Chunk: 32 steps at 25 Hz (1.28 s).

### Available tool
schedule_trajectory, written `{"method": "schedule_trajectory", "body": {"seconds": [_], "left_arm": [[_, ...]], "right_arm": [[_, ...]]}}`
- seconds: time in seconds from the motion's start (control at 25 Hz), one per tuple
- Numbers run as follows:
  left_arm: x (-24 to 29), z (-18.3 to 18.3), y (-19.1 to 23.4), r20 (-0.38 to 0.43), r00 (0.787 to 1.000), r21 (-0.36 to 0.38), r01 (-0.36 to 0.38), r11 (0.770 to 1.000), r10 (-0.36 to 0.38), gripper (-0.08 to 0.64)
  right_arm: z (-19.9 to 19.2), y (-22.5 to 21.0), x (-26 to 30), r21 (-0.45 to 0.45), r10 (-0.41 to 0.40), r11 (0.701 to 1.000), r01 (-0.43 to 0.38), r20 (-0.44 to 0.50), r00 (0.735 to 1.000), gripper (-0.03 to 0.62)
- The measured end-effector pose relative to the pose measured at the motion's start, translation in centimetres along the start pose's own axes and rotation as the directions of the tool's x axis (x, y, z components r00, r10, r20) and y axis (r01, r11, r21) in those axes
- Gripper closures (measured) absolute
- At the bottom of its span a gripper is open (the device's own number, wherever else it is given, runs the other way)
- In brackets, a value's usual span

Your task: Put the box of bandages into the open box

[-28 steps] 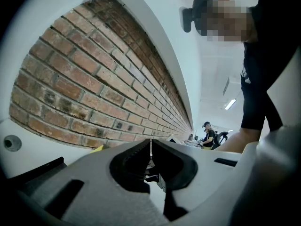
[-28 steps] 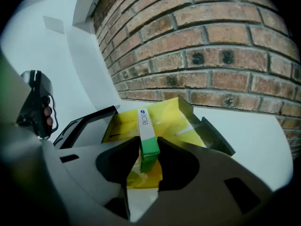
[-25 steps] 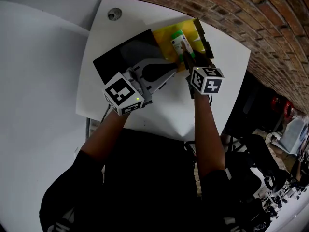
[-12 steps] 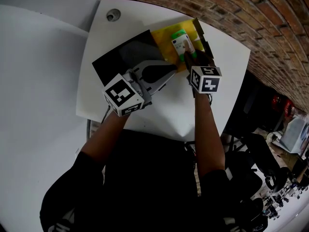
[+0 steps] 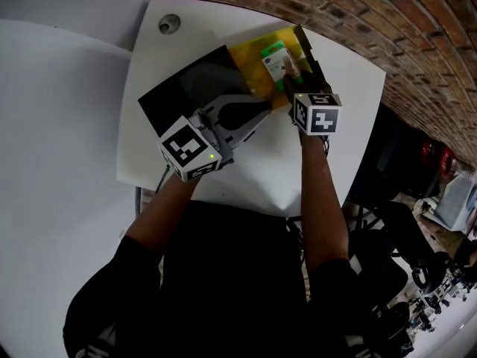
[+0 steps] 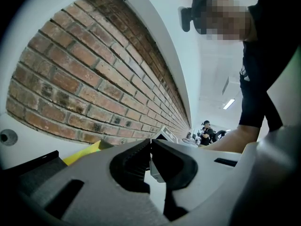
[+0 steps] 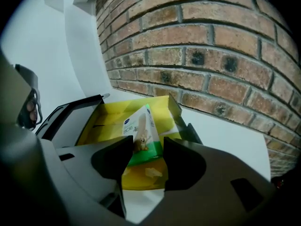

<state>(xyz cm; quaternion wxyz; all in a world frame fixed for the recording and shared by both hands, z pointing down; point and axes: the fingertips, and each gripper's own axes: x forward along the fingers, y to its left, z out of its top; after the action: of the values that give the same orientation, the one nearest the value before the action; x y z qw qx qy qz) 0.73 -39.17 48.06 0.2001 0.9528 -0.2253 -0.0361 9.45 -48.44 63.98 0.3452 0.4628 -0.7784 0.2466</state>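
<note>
- The right gripper [image 7: 143, 164] is hovering over the yellow open box [image 7: 106, 124], its jaws just now opening wide.
- The box of bandages [image 7: 141, 132] is lying inside the open box, framed between the spread jaws and gripped by neither.
- The left gripper [image 6: 150, 157] is pointing level nearby, jaws pressing together on nothing.

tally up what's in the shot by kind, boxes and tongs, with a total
open box, yellow inside: 1
box of bandages, lying in it: 1
tongs: 2, the left tongs shut, the right tongs have just been opening, with the box of bandages loose between their jaws
total: 4
</note>
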Motion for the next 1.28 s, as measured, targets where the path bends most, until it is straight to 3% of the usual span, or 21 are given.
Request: {"method": "schedule_trajectory", "body": {"seconds": [0.24, 0.6, 0.76, 1.28], "left_arm": [[0.1, -0.4, 0.0, -0.004, 1.0, -0.005, 0.0, 1.0, 0.0, 0.538], [0.2, 0.0, 0.2, -0.004, 1.0, -0.006, -0.003, 1.0, 0.003, 0.538], [0.1, 0.1, 0.2, -0.006, 1.0, 0.0, -0.009, 1.0, 0.009, 0.538], [-0.5, 3.0, 0.1, 0.024, 0.998, 0.056, -0.052, 0.997, 0.051, 0.538]], "right_arm": [[-0.2, 0.1, 0.3, -0.089, -0.022, 0.996, 0.019, -0.027, 0.999, 0.422], [0.0, 0.0, 0.0, -0.076, -0.01, 0.997, 0.009, -0.019, 1.0, 0.42], [0.7, 0.1, -0.7, -0.077, -0.004, 0.997, 0.004, 0.002, 1.0, 0.427], [4.0, 0.7, -5.5, -0.075, 0.014, 0.997, -0.003, 0.142, 0.99, 0.534]]}}
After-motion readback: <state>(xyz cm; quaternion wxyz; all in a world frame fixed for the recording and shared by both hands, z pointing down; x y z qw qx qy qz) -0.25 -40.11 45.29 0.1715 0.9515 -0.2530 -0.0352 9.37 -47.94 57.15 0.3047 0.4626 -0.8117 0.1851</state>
